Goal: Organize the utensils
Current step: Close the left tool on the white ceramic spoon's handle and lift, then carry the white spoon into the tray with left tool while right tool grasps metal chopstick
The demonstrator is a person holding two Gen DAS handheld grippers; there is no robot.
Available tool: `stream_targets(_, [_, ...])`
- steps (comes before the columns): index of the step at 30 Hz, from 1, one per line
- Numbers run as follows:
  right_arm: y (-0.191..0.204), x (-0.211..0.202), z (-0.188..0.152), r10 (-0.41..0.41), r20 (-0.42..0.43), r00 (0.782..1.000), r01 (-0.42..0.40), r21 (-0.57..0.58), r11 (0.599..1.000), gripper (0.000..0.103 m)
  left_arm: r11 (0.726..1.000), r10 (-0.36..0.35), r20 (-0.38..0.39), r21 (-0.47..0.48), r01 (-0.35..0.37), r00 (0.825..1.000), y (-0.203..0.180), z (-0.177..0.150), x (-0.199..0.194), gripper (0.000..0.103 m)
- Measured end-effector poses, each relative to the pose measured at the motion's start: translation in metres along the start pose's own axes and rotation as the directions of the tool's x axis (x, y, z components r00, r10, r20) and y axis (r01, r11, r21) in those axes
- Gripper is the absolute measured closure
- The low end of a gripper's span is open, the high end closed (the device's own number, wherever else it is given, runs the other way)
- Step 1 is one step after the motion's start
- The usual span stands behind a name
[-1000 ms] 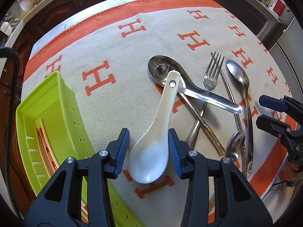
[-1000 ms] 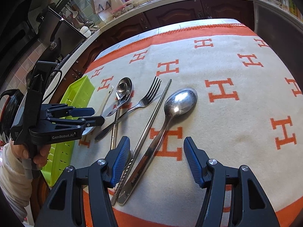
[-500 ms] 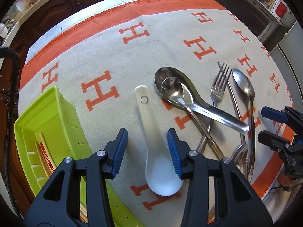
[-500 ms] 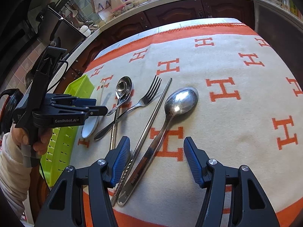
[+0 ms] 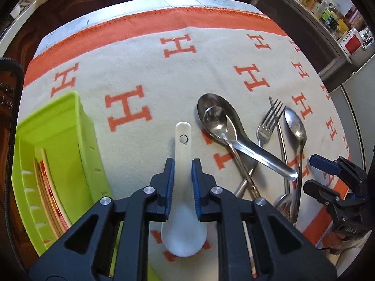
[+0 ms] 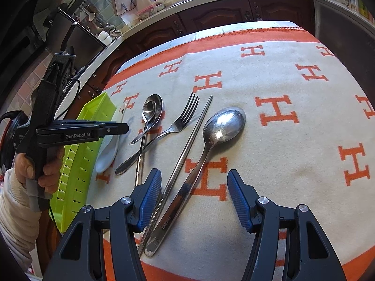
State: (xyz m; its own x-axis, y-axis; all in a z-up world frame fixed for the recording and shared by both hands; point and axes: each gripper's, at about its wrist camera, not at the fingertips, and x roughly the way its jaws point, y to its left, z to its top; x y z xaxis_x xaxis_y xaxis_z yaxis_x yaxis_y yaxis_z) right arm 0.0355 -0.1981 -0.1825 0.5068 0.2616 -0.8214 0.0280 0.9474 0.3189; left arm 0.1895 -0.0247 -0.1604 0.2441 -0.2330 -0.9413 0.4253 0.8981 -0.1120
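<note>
The left claw point(image 5: 182, 175) was seen closed on the neck of the white ceramic spoon point(image 5: 183, 222), its blue pads point(image 5: 169, 182) pressed against either side of the handle; the bowl lay nearest the camera and the pierced handle end pointed away, with the spoon resting on the cream-and-orange blanket point(image 5: 145, 70) that covered the worktop. Just to the left of that claw stood the green plastic tray point(image 5: 58, 121), in which flat sticks were held. To the right of the white spoon a cluster of steel utensils was found: a broad soup spoon point(image 5: 225, 126) with a smaller spoon point(image 5: 218, 117) nested in its bowl, and a fork point(image 5: 267, 126) crossing under them. In the right wrist view, the right claw point(image 6: 194, 199) was held wide open and empty above the handles of a large tablespoon point(image 6: 222, 126) and a metal chopstick point(image 6: 194, 135), neither of which was gripped. Kitchen cabinets point(image 6: 211, 21) were seen beyond the worktop.
</note>
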Motion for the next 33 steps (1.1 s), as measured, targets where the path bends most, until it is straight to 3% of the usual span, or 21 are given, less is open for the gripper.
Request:
stream_targets(7, [0.007,0.0,0.002,0.004,0.012,1.0,-0.004,-0.02,1.0,0.045,0.998,0.003,0.048,-0.056,0.0,0.999,-0.007,-0.019,-0.015,0.091])
stream_targets(10, [0.013,0.004,0.007,0.011,0.015,1.0,-0.01,-0.054,0.999,0.07,0.996,-0.005,0.073,-0.085,0.011,0.997,-0.01,-0.028,-0.027,0.091])
stream_targets(17, [0.017,0.021,0.029,0.013,-0.024,1.0,-0.014,-0.019,1.0,0.073,0.986,-0.024,0.116,-0.159,0.043,0.993,0.0,-0.045,-0.046,0.091])
stream_targets(19, [0.021,0.029,0.035,-0.017,-0.046,0.999,0.016,-0.02,1.0,0.073,0.985,-0.025,0.128,-0.168,0.047,0.991,0.002,-0.048,-0.051,0.091])
stream_targets(23, [0.039,0.045,0.04,-0.152,-0.069,0.986,0.143,-0.112,0.983,0.076,0.981,-0.024,0.159,-0.187,0.054,0.987,0.004,-0.055,-0.063,0.091])
stream_targets(25, [0.049,0.049,0.04,-0.224,-0.06,0.973,0.212,-0.16,0.964,0.083,0.978,-0.024,0.171,-0.201,0.058,0.985,0.006,-0.058,-0.069,0.092])
stream_targets(26, [0.051,0.05,0.04,-0.241,-0.053,0.969,0.229,-0.167,0.959,0.091,0.977,-0.027,0.176,-0.203,0.063,0.984,0.006,-0.059,-0.071,0.092])
stream_targets(27, [0.051,0.05,0.04,-0.245,-0.048,0.968,0.234,-0.167,0.958,0.092,0.976,-0.03,0.182,-0.205,0.068,0.983,0.006,-0.061,-0.074,0.092])
stream_targets(33, [0.026,0.033,0.037,-0.086,-0.068,0.994,0.085,-0.017,0.996,0.098,0.971,-0.038,0.205,-0.224,0.085,0.978,0.01,-0.069,-0.085,0.092])
